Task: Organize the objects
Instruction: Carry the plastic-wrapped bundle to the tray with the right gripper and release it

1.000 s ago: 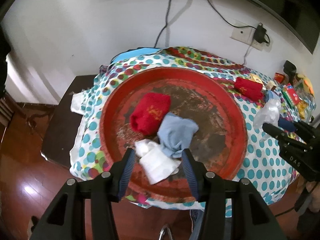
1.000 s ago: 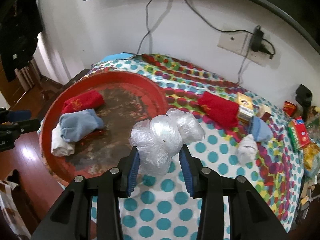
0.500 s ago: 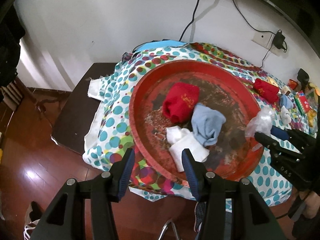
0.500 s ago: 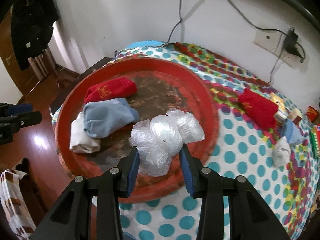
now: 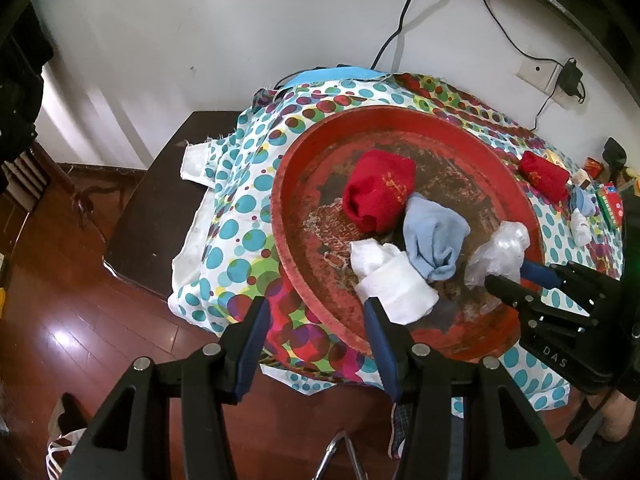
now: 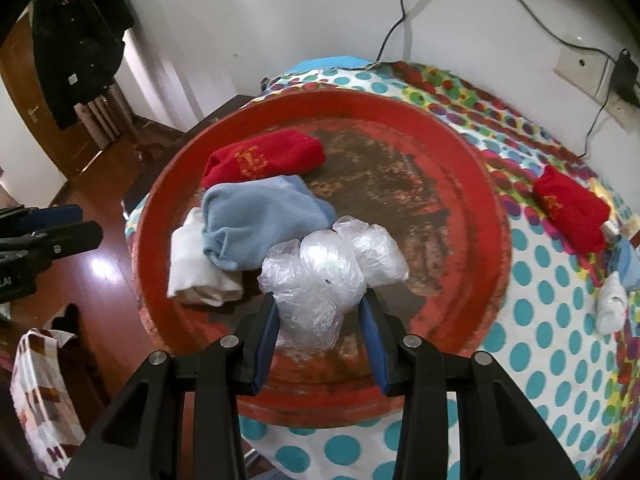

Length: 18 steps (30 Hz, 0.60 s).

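Two claws were ours: the right claw (image 6: 320, 316) gripped a crumpled clear plastic bag (image 6: 320, 280) over the near part of the red tray (image 6: 496, 216), while the left claw (image 5: 314, 320) hung open and empty over the tray's near rim. Three rolled items already lay in the tray: a red sock (image 6: 260, 158), a blue sock (image 6: 256, 224) and a white one (image 6: 192, 264). Toward the surface's far right edge, another red sock (image 6: 568, 204), a blue piece (image 6: 628, 260) and a white bundle (image 6: 612, 300) remained, we judged, for later.
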Each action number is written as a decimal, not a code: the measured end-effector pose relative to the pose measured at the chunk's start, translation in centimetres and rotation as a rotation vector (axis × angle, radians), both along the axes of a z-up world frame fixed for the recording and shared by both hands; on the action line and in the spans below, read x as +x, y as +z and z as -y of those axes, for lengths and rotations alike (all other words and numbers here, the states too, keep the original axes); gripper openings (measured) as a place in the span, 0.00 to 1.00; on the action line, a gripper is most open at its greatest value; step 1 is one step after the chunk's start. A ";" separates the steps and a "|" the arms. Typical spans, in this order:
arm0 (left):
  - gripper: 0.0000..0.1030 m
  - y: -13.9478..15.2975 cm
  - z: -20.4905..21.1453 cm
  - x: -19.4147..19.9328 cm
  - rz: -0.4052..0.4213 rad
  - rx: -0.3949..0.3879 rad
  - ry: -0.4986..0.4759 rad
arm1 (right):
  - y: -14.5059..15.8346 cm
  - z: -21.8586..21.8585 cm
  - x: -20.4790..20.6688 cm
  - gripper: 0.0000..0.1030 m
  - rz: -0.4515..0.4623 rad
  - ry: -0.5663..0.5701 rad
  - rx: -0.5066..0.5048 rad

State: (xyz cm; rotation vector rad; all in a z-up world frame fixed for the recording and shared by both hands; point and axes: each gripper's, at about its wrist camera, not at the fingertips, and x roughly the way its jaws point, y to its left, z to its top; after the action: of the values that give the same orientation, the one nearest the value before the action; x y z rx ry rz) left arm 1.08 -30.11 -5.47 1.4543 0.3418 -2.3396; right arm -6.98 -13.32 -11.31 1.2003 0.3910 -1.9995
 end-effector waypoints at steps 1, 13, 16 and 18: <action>0.48 -0.1 0.0 0.0 0.002 0.000 0.000 | -0.1 0.1 0.0 0.37 0.007 0.004 -0.002; 0.48 -0.7 -0.3 -0.4 0.011 0.006 -0.014 | -0.7 0.8 0.1 0.58 -0.002 0.024 0.015; 0.48 -0.7 -0.7 -1.0 0.011 0.006 -0.026 | 0.1 0.3 -0.2 0.58 -0.011 0.016 0.005; 0.48 -0.6 -1.3 -1.5 0.008 0.006 -0.045 | 0.7 -0.5 -0.5 0.58 -0.020 0.002 -0.004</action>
State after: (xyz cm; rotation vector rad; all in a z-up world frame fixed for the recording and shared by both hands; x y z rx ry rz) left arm -0.45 -28.78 -6.02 1.4883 0.3181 -2.3694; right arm -7.52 -12.83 -10.65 1.1779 0.3980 -2.0110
